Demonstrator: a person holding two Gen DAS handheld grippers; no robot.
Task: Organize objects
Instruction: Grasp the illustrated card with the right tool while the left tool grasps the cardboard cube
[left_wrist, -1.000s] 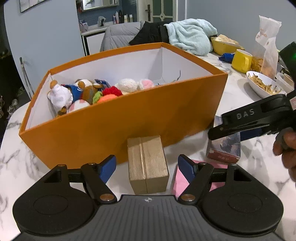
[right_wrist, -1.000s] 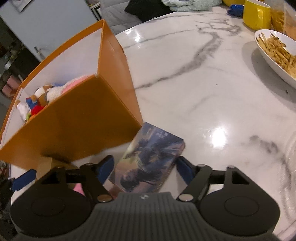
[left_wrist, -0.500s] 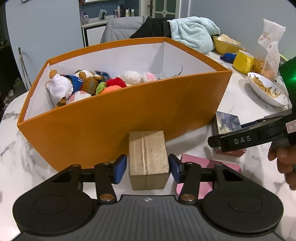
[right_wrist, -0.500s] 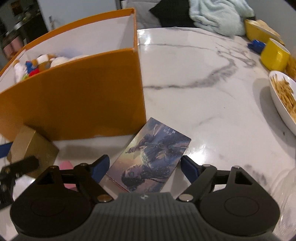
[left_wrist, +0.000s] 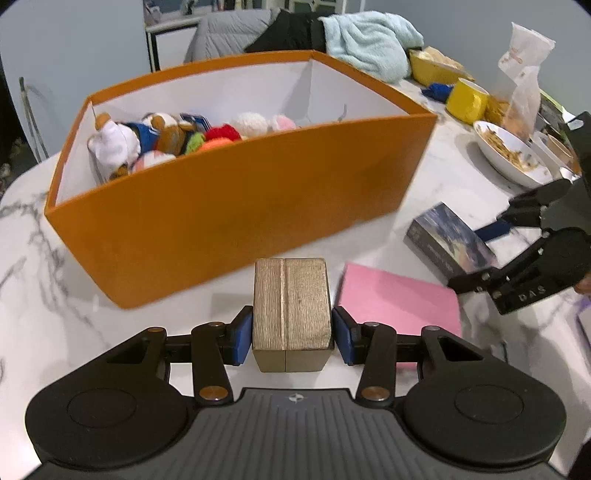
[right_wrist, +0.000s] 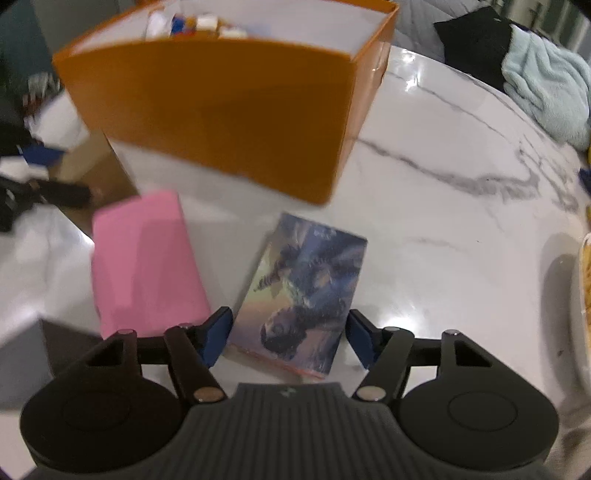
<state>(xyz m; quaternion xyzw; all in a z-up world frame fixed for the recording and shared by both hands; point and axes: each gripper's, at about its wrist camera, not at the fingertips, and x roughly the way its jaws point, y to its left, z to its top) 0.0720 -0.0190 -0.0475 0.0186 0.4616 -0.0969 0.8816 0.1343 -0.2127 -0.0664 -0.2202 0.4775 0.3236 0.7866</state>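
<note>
While clamped (left tongs (left_wrist: 291, 336)), gold block (left_wrist: 291, 314).

The left gripper (left_wrist: 292, 335), black with blue pads, is level and low over the table, its pads pressed against something held between them. The right gripper (right_wrist: 289, 336), built the same, tilts downward, its jaws spread wide with gaps on both sides.
</note>
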